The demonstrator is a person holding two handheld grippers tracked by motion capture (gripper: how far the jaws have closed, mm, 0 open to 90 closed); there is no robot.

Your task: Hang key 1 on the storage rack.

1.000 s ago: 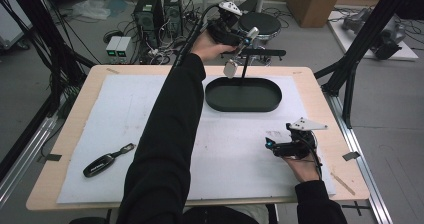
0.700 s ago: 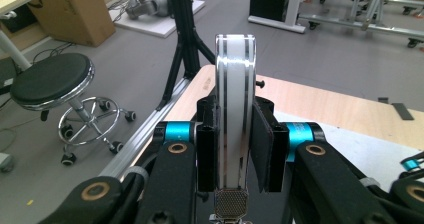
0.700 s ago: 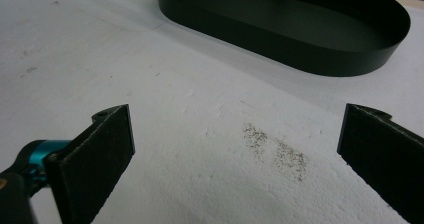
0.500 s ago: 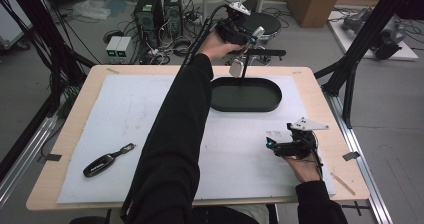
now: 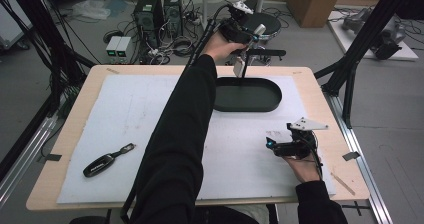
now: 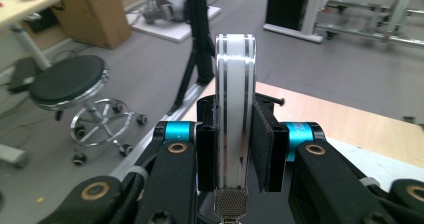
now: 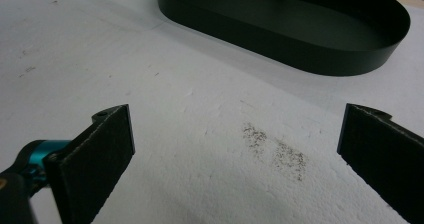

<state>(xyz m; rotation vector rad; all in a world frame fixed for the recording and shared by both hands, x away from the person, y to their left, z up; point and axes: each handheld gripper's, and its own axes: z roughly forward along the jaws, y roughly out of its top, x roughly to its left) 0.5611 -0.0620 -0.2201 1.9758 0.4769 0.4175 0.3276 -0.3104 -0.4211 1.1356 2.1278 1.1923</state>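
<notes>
Upper centre of the frame, the left gripper point(image 5: 248, 43) clamps a white device point(image 6: 234, 119) above the black tray point(image 5: 247, 95). Lower it gently. Right gripper point(image 5: 281, 147), lower right, is wide open, empty.

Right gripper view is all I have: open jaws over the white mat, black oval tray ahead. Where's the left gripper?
Observer: The left gripper is raised above the far rim of the black oval tray, past the table's far edge.
Operator: Holding anything?
Observer: Yes, its jaws are shut on a slim white device with silver edge lines, seen in the left gripper view.
Operator: Anything else on the mat?
Observer: A black key fob lies near the mat's front left corner, far from both grippers.
</notes>
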